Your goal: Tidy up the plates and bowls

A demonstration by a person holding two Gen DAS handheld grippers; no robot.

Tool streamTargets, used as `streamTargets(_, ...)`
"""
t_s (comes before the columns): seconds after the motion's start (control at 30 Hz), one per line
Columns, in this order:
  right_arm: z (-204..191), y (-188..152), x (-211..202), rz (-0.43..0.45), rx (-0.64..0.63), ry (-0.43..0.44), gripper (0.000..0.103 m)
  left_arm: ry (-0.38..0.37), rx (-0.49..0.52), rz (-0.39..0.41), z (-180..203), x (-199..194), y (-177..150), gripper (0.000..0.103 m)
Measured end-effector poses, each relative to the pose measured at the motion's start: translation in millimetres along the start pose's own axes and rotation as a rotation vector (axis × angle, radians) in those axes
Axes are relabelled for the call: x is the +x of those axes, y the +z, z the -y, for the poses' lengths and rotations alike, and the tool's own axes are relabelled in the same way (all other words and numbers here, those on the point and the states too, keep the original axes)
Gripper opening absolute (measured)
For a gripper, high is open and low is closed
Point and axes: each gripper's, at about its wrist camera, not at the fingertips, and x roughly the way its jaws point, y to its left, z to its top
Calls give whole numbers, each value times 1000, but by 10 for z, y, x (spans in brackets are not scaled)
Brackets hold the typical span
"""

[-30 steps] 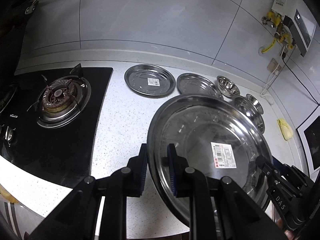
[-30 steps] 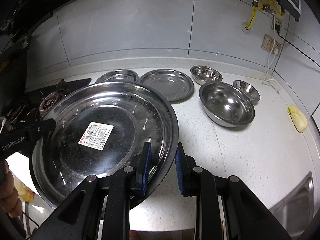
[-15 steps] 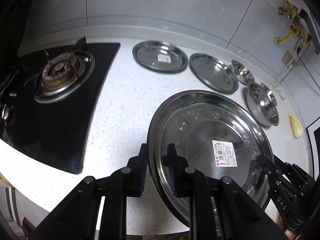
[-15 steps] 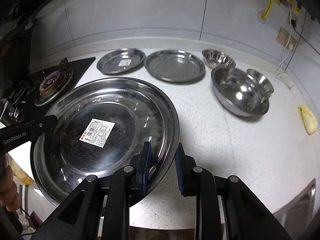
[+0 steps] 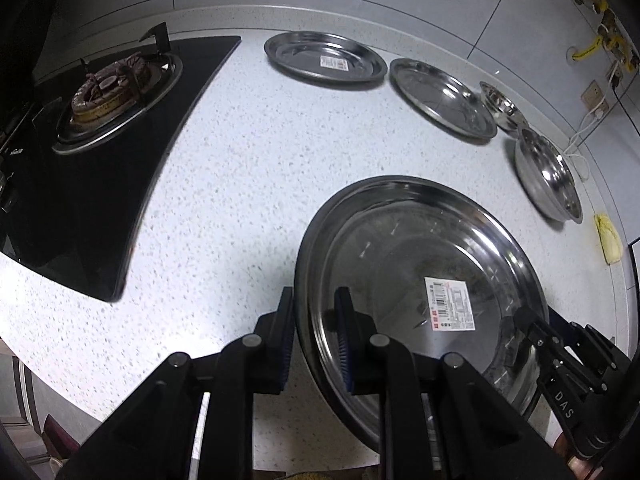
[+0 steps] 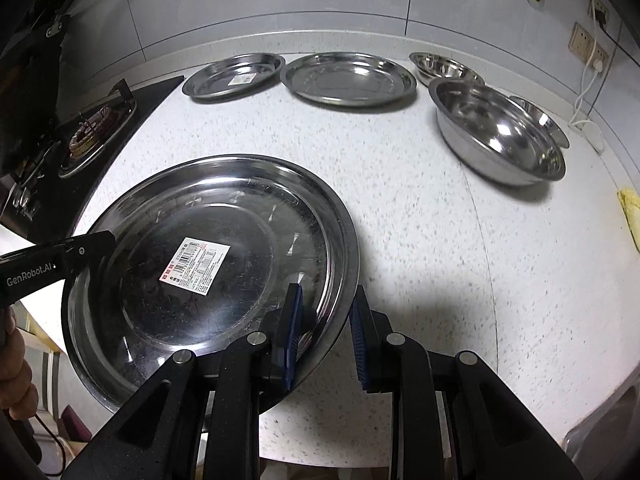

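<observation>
A large steel plate (image 5: 400,264) (image 6: 168,300) with a barcode sticker hangs low over the speckled counter, gripped from both sides. My left gripper (image 5: 314,340) is shut on its left rim, and my right gripper (image 6: 326,332) is shut on its right rim. Along the back wall lie a smaller stickered plate (image 5: 324,60) (image 6: 234,76) and a plain steel plate (image 5: 440,98) (image 6: 348,78). To their right stand a small bowl (image 6: 446,68), a big steel bowl (image 5: 548,178) (image 6: 500,132) and another small bowl (image 6: 540,116) behind it.
A black gas hob with a burner (image 5: 108,92) (image 6: 92,136) takes up the counter's left end. A yellow cloth (image 5: 608,236) (image 6: 632,216) lies at the right edge. A white cable (image 6: 588,120) runs down from a wall socket. A sink corner (image 6: 608,440) shows at the lower right.
Both grippers have come down together with the large plate, nearer to the counter, and tilted further downward. The back-row plates and bowls kept their places.
</observation>
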Motion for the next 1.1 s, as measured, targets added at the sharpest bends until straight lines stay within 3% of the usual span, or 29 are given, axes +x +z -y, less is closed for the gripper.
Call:
streamTargets(0.37, 55, -110, -191, 58, -10, 12, 21, -42, -8, 47, 50, -164, -119, 18)
streamTargets(0.57, 86, -239, -225, 108, -35, -4, 21, -40, 13, 44, 99, -54, -206, 18)
streamTargets(0.83, 149, -371, -91, 99, -30, -20, 21, -30, 35, 13, 145, 113, -294, 18)
streamTargets(1.03, 205, -398, -22, 74, -3, -11, 22, -3, 73, 39, 174, 80, -293, 19)
streamTargets(1.1, 208, -386, -50, 85, -7, -7, 33, 15, 88, 50, 175, 57, -284, 19)
